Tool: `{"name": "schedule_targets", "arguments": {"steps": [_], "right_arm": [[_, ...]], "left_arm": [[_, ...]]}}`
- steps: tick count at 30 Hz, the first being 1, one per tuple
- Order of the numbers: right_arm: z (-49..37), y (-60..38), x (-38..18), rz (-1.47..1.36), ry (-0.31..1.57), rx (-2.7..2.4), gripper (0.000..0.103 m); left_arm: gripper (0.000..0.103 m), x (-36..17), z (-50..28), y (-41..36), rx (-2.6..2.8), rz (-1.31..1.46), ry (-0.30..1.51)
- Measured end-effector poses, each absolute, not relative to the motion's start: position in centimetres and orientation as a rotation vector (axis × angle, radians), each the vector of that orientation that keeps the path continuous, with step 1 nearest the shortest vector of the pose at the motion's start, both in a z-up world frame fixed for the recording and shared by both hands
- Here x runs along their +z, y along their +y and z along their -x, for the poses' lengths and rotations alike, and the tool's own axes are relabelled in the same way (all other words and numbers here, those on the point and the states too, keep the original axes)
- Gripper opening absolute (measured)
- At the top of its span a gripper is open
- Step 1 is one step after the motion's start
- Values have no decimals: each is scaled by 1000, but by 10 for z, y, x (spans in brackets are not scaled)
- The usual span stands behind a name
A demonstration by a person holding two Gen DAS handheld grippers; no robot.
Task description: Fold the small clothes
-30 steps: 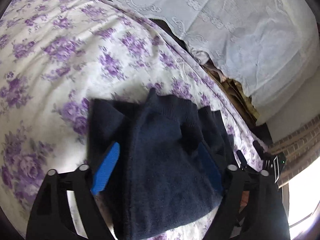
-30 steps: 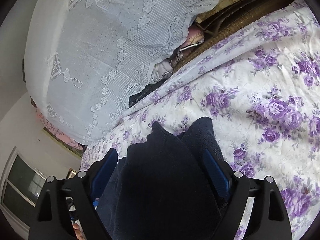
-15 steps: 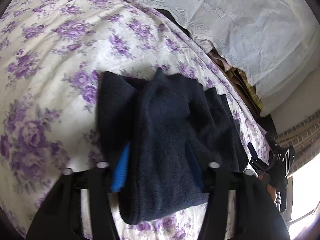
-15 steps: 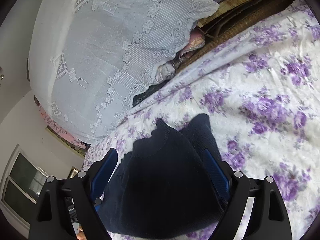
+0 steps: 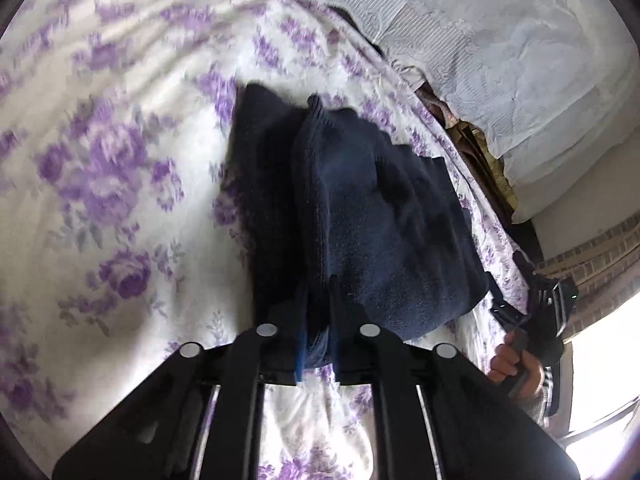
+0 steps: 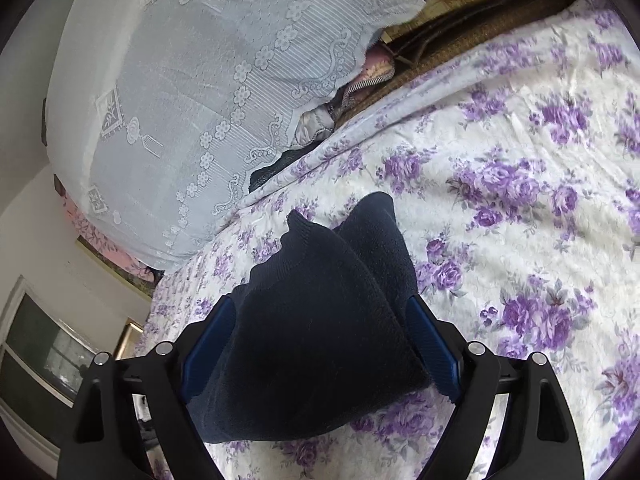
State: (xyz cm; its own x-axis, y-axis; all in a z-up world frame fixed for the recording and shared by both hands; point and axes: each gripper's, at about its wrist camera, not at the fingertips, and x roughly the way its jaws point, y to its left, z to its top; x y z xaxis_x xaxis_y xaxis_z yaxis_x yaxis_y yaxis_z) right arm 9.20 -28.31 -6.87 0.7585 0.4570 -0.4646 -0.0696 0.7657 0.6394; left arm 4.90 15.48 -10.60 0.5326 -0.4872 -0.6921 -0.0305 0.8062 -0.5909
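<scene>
- a dark navy garment [image 5: 360,216] was seen lying on a floral bedsheet [image 5: 104,184], stretching forward from the left gripper [image 5: 318,344] and bunched in soft folds.
- the garment's near edge was found between the left jaws; its far edge ended in a small peak ahead of them, with open sheet beyond it and broad open sheet to the left of the jaws.
- to the right of the left jaws, the bed's edge was marked by a white lace cover [image 5: 520,48] and a brick wall [image 5: 600,256], so less room was left on that side.
- the left jaws were drawn nearly together and clamped on a fold of the garment's near edge.
- the right hand [image 5: 516,364] was visible at the far right of the left wrist view, wrapped around a handle.
- in the right wrist view the garment [image 6: 320,320] was seen heaped between the blue pads [image 6: 432,344] of the right gripper [image 6: 320,344], spilling forward past the fingertips.
- the right jaws were held wide apart, the cloth lying in the gap and touching both pads without being pinched.
- open floral sheet [image 6: 520,200] was seen ahead and to the right of the right jaws; the lace cover [image 6: 208,80] bounded the room ahead and to the left.
</scene>
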Motion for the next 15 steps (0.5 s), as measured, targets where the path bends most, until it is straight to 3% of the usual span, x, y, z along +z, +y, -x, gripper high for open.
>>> {"name": "schedule_targets", "arguments": {"steps": [2,7,10,12,15], "right_arm": [[-89,-278,-60,-598,631,315,84],[-90,-274,-56,-671,615,429,83],[-102,-265,-75,-730,704,508,90],[-111,-266,-96,-729,787,465,90],[-110,-284,-108,-845,742,509,90]], "left_arm": [[36,-89,-41,152,-241,520,919],[57,-49,-28,148,-210,443,759],[73,-48,-47,123,-307,421,802],[77,-65,-69,101,-302,344,860],[77,-105,-92,87,-225,253,969]]}}
